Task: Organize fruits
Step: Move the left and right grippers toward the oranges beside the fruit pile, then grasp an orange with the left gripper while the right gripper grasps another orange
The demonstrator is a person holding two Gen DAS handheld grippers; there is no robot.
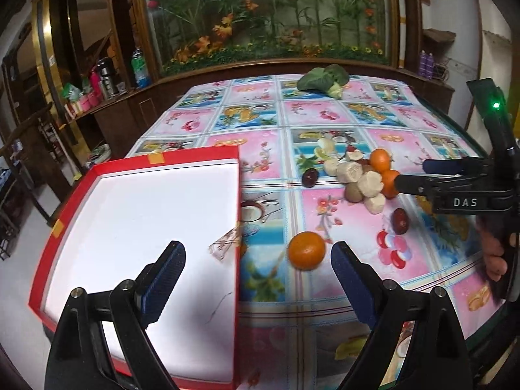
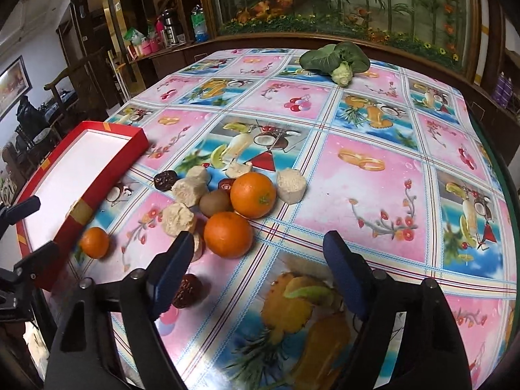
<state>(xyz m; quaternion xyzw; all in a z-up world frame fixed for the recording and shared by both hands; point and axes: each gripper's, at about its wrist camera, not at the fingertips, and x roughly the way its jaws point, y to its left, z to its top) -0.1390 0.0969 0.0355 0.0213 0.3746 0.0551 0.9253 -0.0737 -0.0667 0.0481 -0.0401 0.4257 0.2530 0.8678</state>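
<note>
The left wrist view shows the full white floor of the red box (image 1: 156,227), with nothing in it, and a hand (image 1: 494,253) gripping the right gripper's handle; the right wrist view shows only the box's near corner and right wall (image 2: 107,175). The right wrist view alone resolves the fruit pile: two oranges (image 2: 253,195), touching each other, a kiwi (image 2: 215,202) just beside them, pale cut pieces (image 2: 189,189) and dark red dates (image 2: 165,180).

A lone orange (image 1: 306,250) lies on the tablecloth (image 2: 373,169) just beside the box's right wall, apart from the pile. Another date (image 2: 189,287) lies near the right gripper's left finger. A leafy vegetable (image 2: 338,60) sits at the far table edge, well apart from everything. The cloth to the right of the pile is open.

The left gripper (image 1: 258,253) hovers with jaws spread wide, straddling the box wall and the lone orange, holding nothing. The right gripper (image 2: 258,243) is likewise spread wide and empty, just short of the nearer orange.
</note>
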